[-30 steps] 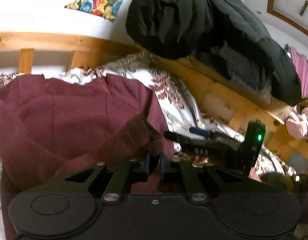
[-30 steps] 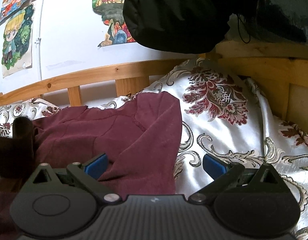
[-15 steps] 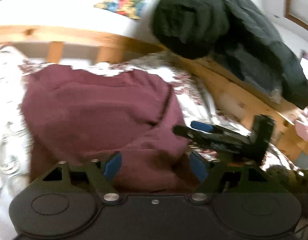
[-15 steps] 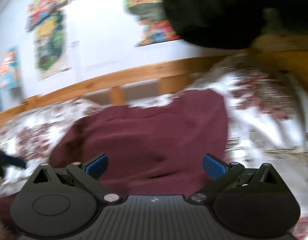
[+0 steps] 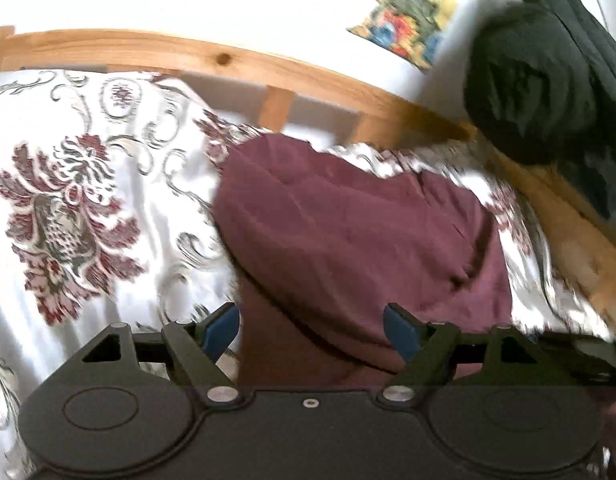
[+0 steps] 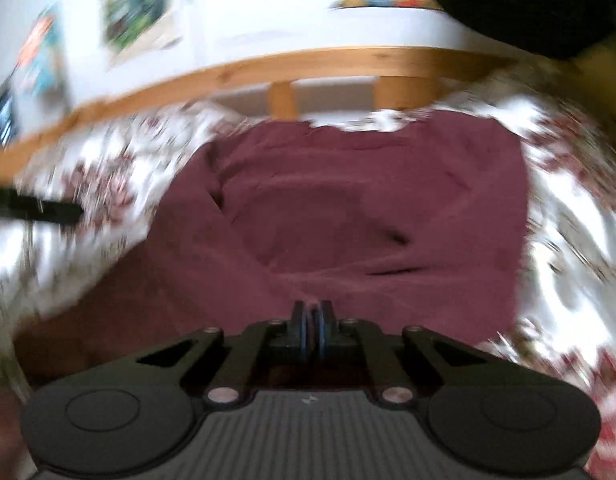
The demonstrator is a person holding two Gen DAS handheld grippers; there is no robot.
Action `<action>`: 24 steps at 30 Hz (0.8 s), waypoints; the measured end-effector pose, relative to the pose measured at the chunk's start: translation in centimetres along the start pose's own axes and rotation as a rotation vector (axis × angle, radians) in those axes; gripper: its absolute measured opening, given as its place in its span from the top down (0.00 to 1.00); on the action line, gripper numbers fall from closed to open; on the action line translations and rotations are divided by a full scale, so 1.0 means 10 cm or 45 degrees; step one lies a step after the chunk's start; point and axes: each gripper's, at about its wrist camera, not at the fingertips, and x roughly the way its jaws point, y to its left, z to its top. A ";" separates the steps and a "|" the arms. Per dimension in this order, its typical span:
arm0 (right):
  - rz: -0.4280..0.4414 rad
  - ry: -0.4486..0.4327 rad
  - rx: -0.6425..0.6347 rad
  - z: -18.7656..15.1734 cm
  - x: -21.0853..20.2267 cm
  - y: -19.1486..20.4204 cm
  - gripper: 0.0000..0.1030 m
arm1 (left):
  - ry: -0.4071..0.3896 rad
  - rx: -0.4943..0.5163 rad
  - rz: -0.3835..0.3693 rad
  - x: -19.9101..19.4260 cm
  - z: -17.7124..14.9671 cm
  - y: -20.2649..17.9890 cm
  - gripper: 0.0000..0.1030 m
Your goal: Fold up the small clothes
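Observation:
A maroon garment [image 5: 360, 232] lies partly folded on the floral white bedspread [image 5: 79, 184]. It also fills the middle of the right wrist view [image 6: 348, 208]. My left gripper [image 5: 311, 330] is open, its blue pads on either side of the garment's near left edge, holding nothing. My right gripper [image 6: 312, 320] is shut, its blue pads pressed together at the garment's near edge; the blurred view does not show whether cloth is pinched between them. The left gripper shows as a dark bar at the left edge of the right wrist view [image 6: 35, 210].
A wooden bed rail [image 5: 227, 60] runs along the far side under a white wall with posters [image 5: 412, 28]. A black jacket [image 5: 548, 80] hangs over the rail at the right. The bedspread extends to the left and right of the garment.
My left gripper opened, let go of the sleeve and swung left. My right gripper moved left over the garment and closed. The garment's sleeve now lies folded across the body.

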 end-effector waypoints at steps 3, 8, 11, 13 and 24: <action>-0.068 0.025 0.126 0.00 -0.12 -0.16 0.93 | -0.021 -0.071 0.000 0.06 0.12 0.18 0.22; -0.132 0.035 0.097 0.20 -0.09 -0.21 0.76 | 0.013 -0.094 0.016 0.21 0.33 0.42 0.22; -0.008 0.014 -0.006 0.57 0.19 -0.07 0.64 | 0.055 -0.115 -0.019 0.39 0.44 0.56 0.22; 0.112 0.029 -0.036 0.87 0.49 0.08 0.59 | 0.075 -0.133 -0.034 0.53 0.47 0.65 0.22; 0.517 0.282 -0.173 1.99 2.53 1.00 0.52 | 0.208 -0.168 -0.371 1.09 0.34 0.78 0.22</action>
